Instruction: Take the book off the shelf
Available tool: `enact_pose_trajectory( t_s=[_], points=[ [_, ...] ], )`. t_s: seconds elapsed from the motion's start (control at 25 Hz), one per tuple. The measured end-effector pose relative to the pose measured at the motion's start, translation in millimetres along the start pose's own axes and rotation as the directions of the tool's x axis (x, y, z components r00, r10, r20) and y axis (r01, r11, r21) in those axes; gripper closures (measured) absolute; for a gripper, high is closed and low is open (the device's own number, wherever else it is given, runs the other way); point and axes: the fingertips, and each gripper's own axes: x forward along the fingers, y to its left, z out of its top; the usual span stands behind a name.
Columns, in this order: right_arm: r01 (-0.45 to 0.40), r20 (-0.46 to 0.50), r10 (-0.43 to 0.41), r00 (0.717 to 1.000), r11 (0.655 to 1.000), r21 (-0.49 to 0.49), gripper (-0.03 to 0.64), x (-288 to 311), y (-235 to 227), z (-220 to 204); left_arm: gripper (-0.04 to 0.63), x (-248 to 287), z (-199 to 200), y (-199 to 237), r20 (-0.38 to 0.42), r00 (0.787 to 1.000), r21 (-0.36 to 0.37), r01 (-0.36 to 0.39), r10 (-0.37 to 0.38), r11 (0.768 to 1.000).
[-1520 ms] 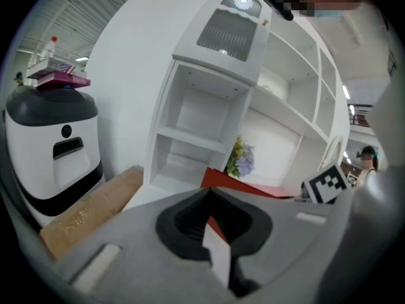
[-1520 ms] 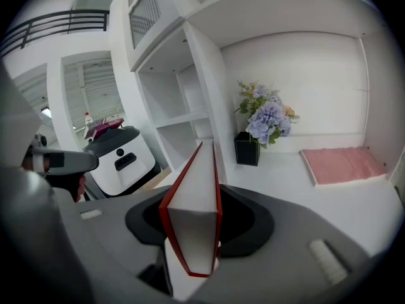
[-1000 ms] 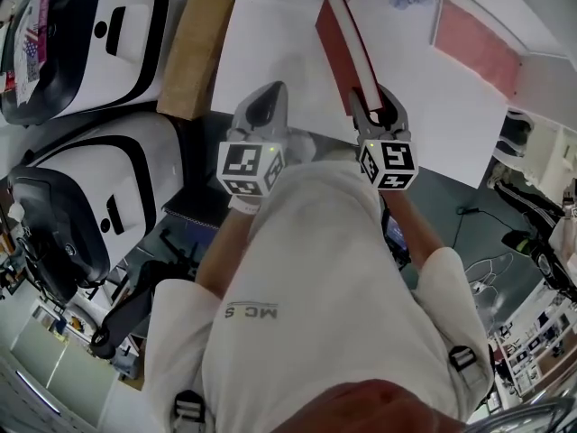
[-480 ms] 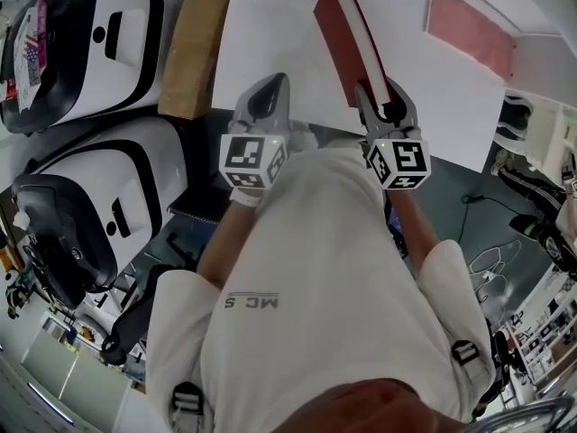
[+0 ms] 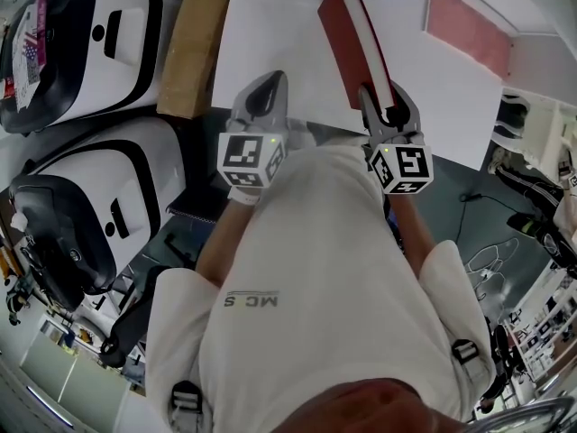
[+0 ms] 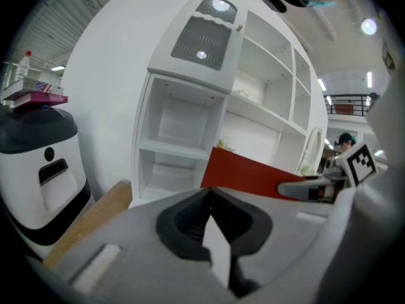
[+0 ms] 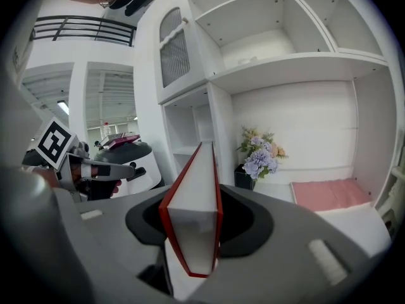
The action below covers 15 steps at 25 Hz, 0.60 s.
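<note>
Book front and centre in the right gripper view: red covers down both sides and round the lower edge, a thick white block of pages between them, one end facing the camera. The right tool is clamped on that near end, a jaw against each cover. That view alone also brings the white shelf with its open compartments, a bunch of pale flowers at centre and a pink mat at lower right.

Switch to the left gripper view and the book shows only as a flat, plain red slab at centre right, out in front of the shelf's compartments. The left tool is closed with nothing in it.

From the head view, the book runs from top centre down to the right tool, over the shelf's white surface; whether it touches, I can't tell. White machines fill the left. Dark letters on the shirt, upside down, look like "MC S".
</note>
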Motion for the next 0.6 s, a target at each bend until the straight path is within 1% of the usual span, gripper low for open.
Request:
enact_pose_trajectory(
  t_s=[0.44,0.6],
  points=[
    [0.008,-0.021,-0.009,1.000,1.000,-0.010,0.449,-2.8,6.1,-1.1,0.594,-8.1,-2.4,-7.1,0.002,1.000,0.005,0.016,-0.016,1.000],
    [-0.012,-0.021,0.011,1.000,1.000,-0.003,0.449,-5.0,7.8,-0.3,0.594,-11.1,-3.7,-8.0,0.001,1.000,0.004,0.019,-0.019,1.000]
  ],
)
